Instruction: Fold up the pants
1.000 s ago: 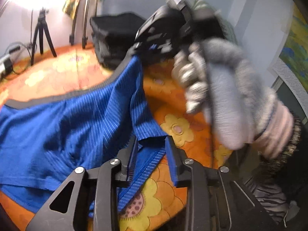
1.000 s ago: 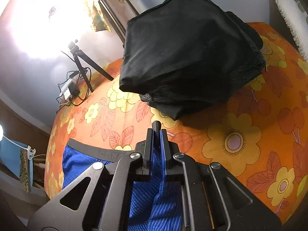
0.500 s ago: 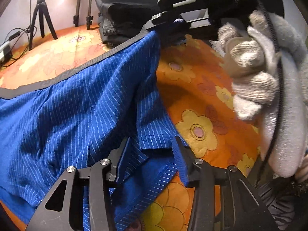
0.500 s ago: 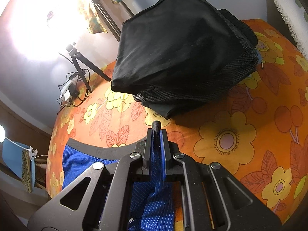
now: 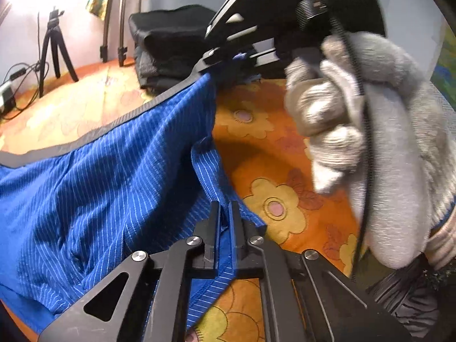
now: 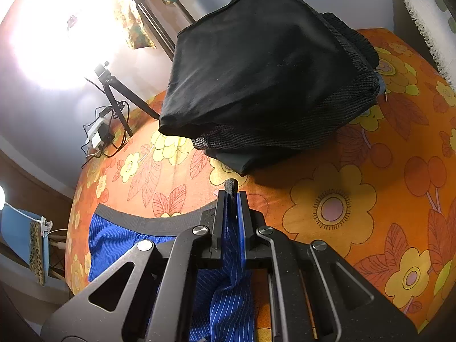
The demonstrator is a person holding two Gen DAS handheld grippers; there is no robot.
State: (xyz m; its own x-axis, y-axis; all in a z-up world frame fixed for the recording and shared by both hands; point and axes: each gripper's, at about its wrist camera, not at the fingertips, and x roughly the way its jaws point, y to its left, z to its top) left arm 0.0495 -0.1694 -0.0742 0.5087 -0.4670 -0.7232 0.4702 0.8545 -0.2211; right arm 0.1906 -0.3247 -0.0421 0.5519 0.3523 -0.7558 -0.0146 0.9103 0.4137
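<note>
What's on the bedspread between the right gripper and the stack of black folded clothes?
Nothing: in the right wrist view, only bare orange floral bedspread separates the right gripper from the black folded clothes stack.

From my feed, a lamp (image 6: 57, 40) at far left blew out in glare, edges bowed with fisheye, and the gloved hand (image 5: 370, 131) smeared with blur.

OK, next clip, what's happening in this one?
A person with a handheld gripper in each hand is folding blue pinstriped shorts on an orange floral bedspread. The right gripper has its jaws shut on the dark waistband; the left gripper has its jaws shut on the hem at the same side. A stack of folded black clothes sits beyond.
</note>
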